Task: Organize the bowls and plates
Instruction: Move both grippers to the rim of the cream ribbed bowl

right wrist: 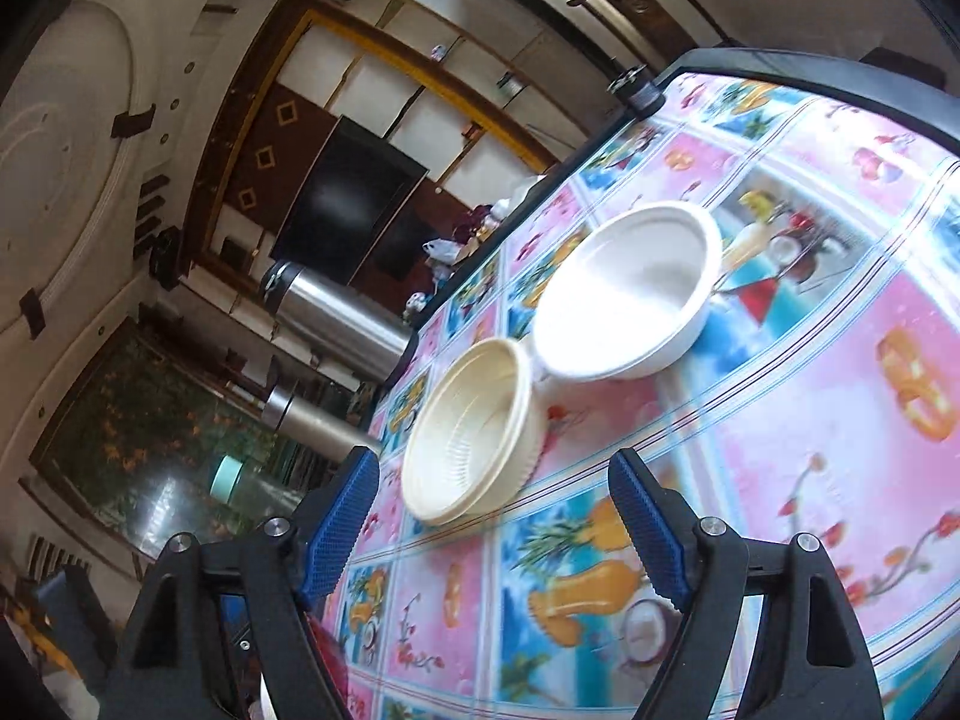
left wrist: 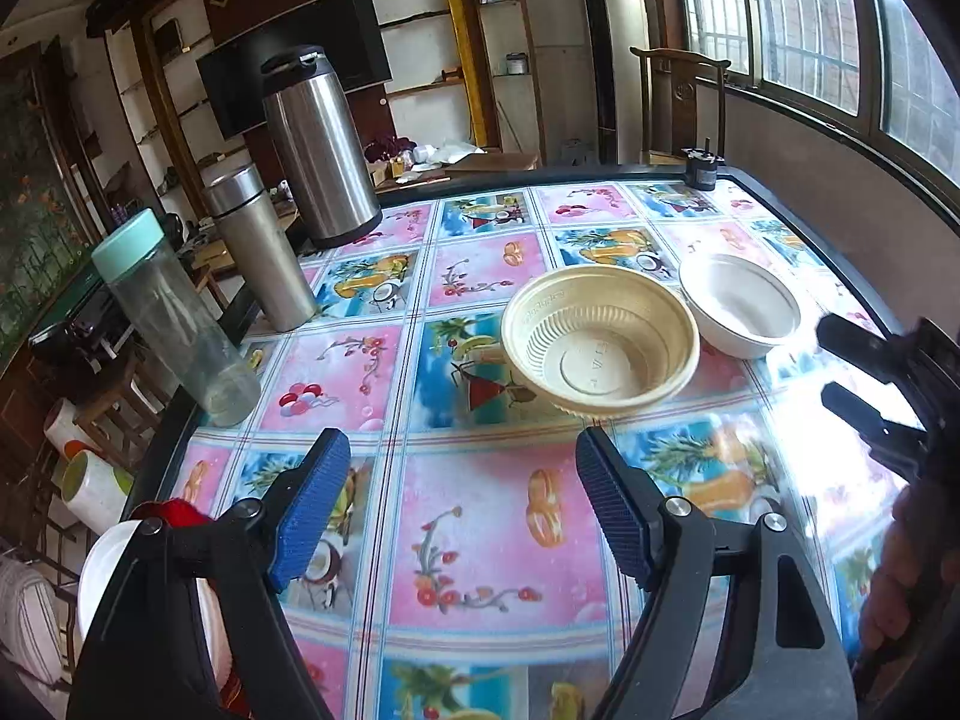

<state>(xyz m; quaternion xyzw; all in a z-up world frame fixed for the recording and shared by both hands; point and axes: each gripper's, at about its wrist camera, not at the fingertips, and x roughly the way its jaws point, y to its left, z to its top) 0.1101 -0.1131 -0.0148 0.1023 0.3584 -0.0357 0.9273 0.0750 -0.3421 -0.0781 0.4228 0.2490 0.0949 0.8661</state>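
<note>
Two bowls are sitting side by side on the table (left wrist: pixel 480 540), unstacked, so by the look of it the organizing is barely started.

Left wrist view: the beige bowl (left wrist: pixel 600 342) is sitting upright at about 1 o'clock from the left gripper (left wrist: pixel 463 510), with the white bowl (left wrist: pixel 741 306) just beside it toward 2 o'clock, rims close or touching. The left gripper is hovering over the tablecloth with its blue pads (left wrist: pixel 312 504) spread wide, gripping nothing, and the beige bowl is lying ahead of it, well clear of the jaws. The right gripper (left wrist: pixel 840 360) is poking in at 3 o'clock, fingers apart, near the white bowl but not on it. A steel thermos jug (left wrist: pixel 318 144), a steel flask (left wrist: pixel 258 246) and a clear bottle (left wrist: pixel 174 318) are standing along the edge at 10 to 11 o'clock. A white plate-like edge (left wrist: pixel 99 564) is showing at 8 o'clock behind the gripper body; cannot tell what it is.

Right wrist view: the frame is rolled and slightly blurred. The right gripper (right wrist: pixel 495 522) is hanging released, empty, with the beige bowl (right wrist: pixel 468 432) at 12 o'clock just beyond its fingertips and the white bowl (right wrist: pixel 627 294) past that at 1 o'clock, rims touching.

Judgement: nothing is nested yet. Remaining work is likely picking one bowl and stacking it into the other; no plates are clearly visible.
</note>
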